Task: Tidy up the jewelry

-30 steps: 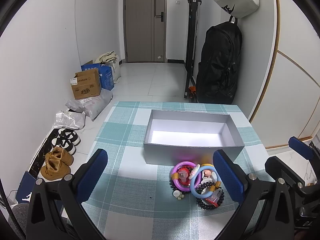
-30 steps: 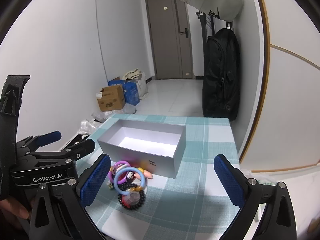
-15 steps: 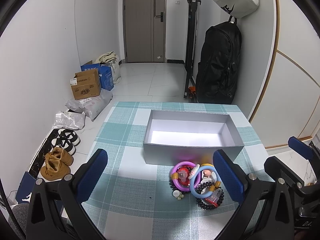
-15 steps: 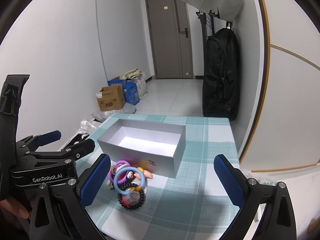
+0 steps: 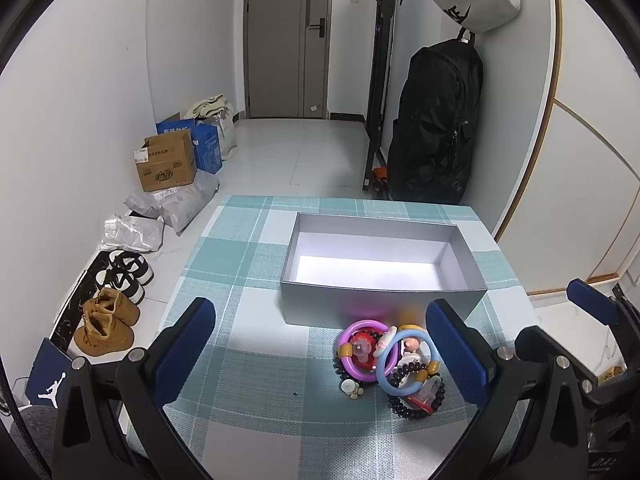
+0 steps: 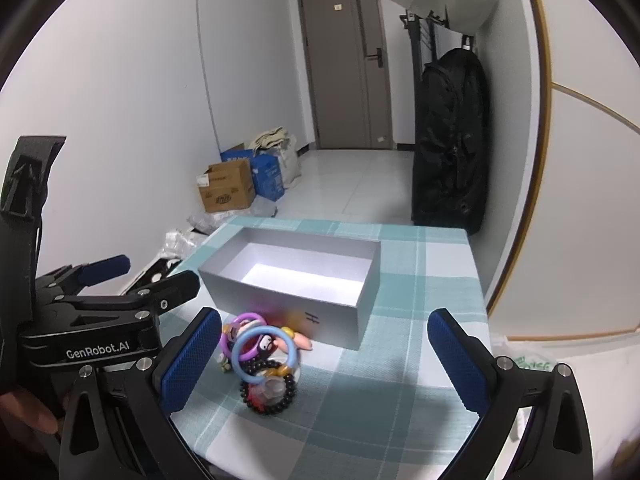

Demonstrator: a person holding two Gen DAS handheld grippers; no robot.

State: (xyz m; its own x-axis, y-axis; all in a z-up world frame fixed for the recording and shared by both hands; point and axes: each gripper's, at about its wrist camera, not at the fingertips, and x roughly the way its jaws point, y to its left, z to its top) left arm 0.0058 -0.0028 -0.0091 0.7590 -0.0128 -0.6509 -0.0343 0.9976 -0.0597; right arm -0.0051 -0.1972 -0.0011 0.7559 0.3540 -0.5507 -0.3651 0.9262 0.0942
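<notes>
A pile of jewelry (image 5: 400, 360) lies on the checked tablecloth just in front of an empty grey box (image 5: 380, 304). It holds a purple ring (image 5: 343, 354), a light blue ring (image 5: 385, 368), black bead bracelets (image 5: 416, 405) and small charms. My left gripper (image 5: 320, 348) hovers open over the cloth, the pile near its right finger. In the right wrist view the same pile (image 6: 264, 348) sits by the left finger of my open right gripper (image 6: 324, 360), before the box (image 6: 280, 312). Neither gripper holds anything.
The table (image 5: 260, 360) is small, with its edges close all round. Shoes (image 5: 108, 324), bags and cardboard boxes (image 5: 166, 166) line the floor at left. A black backpack (image 5: 436, 128) hangs at the back right. A hand (image 6: 24, 412) holds the left gripper's body (image 6: 100, 320).
</notes>
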